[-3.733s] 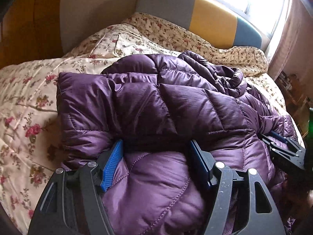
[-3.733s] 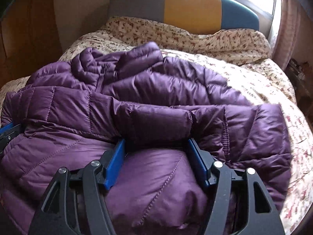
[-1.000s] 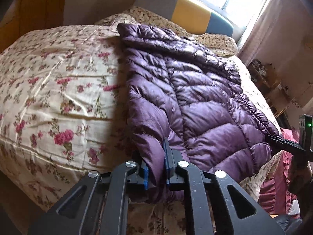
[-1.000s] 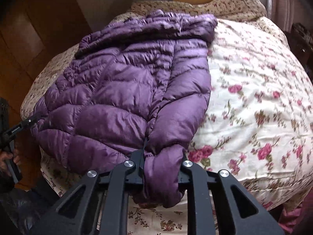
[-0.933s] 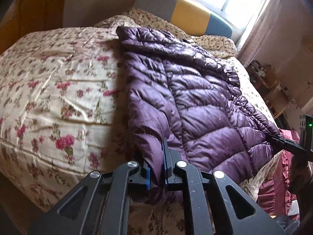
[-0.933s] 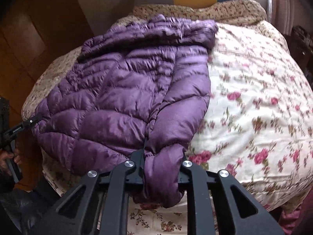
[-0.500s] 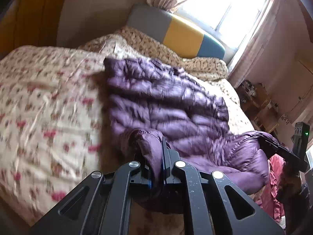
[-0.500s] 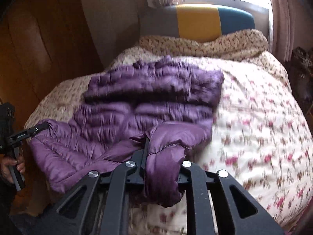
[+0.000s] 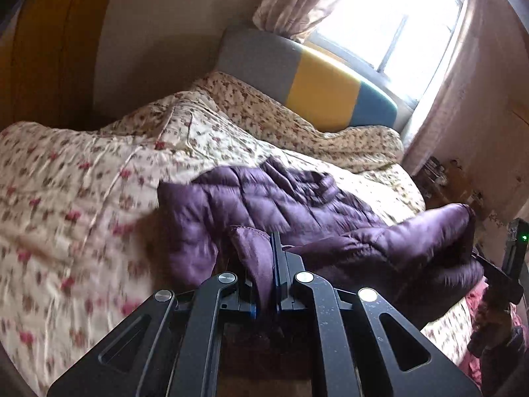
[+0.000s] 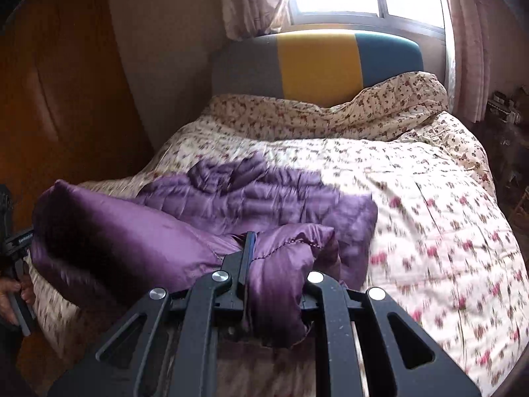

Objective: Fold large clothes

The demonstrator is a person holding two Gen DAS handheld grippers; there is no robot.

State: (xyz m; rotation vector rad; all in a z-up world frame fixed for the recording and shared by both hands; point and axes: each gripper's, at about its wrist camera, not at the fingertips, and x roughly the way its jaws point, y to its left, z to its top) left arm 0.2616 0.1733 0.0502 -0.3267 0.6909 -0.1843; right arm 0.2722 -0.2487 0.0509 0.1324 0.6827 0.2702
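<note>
A: The purple puffer jacket is half lifted off the bed. Its far part lies on the quilt ahead of both claws, and its near edge is raised and gathered into each of them.

B: From the left wrist camera, the left gripper is pinched almost fully shut on a thin fold of the jacket's hem. Off to its right, the right gripper shows only as a dark bar with a green light, with a jacket corner bunched just in front of it.

A: The right wrist view shows that one up close. Its jaws in the right gripper stand slightly apart, clamped on a thick wad of the jacket. To its left, the left gripper sits at the frame edge, with a hand wrapped round its handle.

B: Under it all is 1 floral quilt, blurred near the claws. Beyond the jacket stands a headboard in 3 colours: grey, yellow, teal.

A: Behind that, a bright window with pinkish curtains. Left of the claws there's wood panelling.
</note>
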